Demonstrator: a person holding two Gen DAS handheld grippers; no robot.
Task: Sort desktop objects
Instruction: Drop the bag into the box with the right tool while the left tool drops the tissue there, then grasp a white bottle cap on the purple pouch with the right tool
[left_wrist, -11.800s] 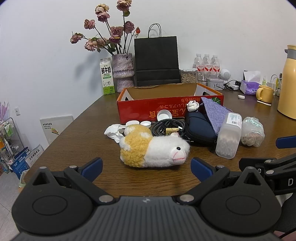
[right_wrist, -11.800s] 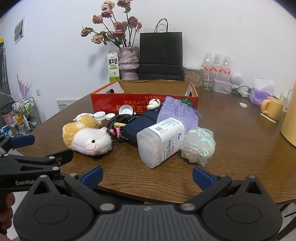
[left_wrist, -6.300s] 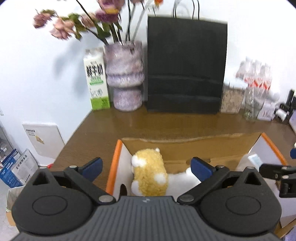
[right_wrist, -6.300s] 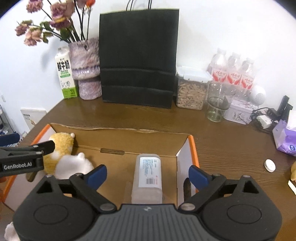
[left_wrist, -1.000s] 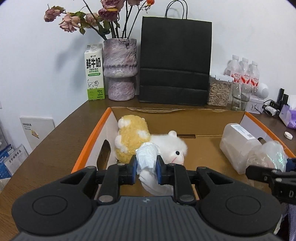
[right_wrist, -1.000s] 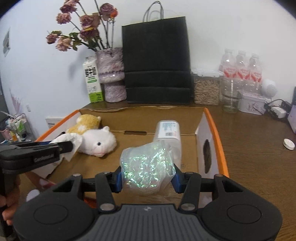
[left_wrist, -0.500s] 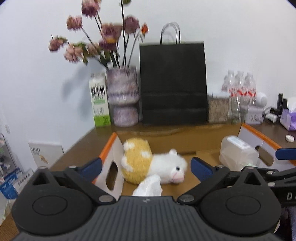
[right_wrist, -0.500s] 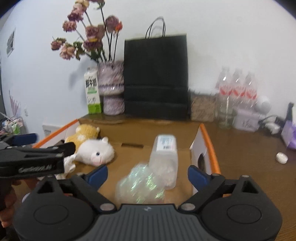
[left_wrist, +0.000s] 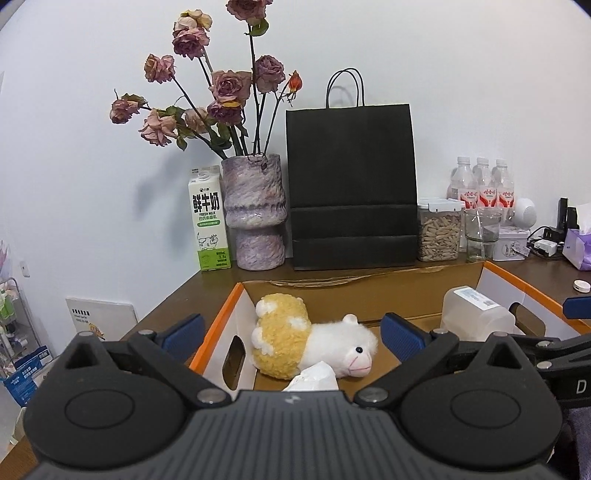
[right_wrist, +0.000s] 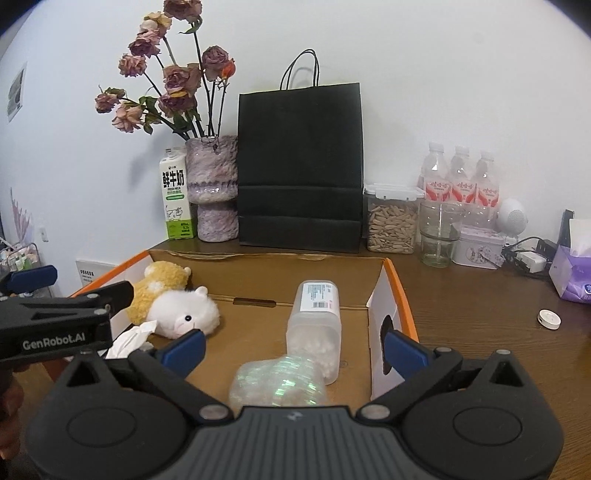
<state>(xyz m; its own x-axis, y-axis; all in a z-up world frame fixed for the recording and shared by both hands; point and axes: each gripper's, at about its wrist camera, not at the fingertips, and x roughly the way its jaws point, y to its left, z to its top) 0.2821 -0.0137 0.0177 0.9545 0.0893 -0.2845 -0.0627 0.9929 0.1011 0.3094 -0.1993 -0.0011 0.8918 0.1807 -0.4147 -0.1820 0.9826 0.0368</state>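
Now that both my grippers, left (left_wrist: 290, 334) and right (right_wrist: 293, 349), have sprung wide, tissue (left_wrist: 314, 376) and iridescent bag (right_wrist: 277, 384) lie released in the box (right_wrist: 400, 299).

My brown wooden table (right_wrist: 480, 317) carries the open cardboard box (right_wrist: 395, 291) up front; behind it along the wall stand the milk carton (left_wrist: 208, 218), flower vase (left_wrist: 255, 214), black paper bag (left_wrist: 351, 192), seed jar (right_wrist: 391, 218), and a white cap (right_wrist: 549, 319) lies off right.
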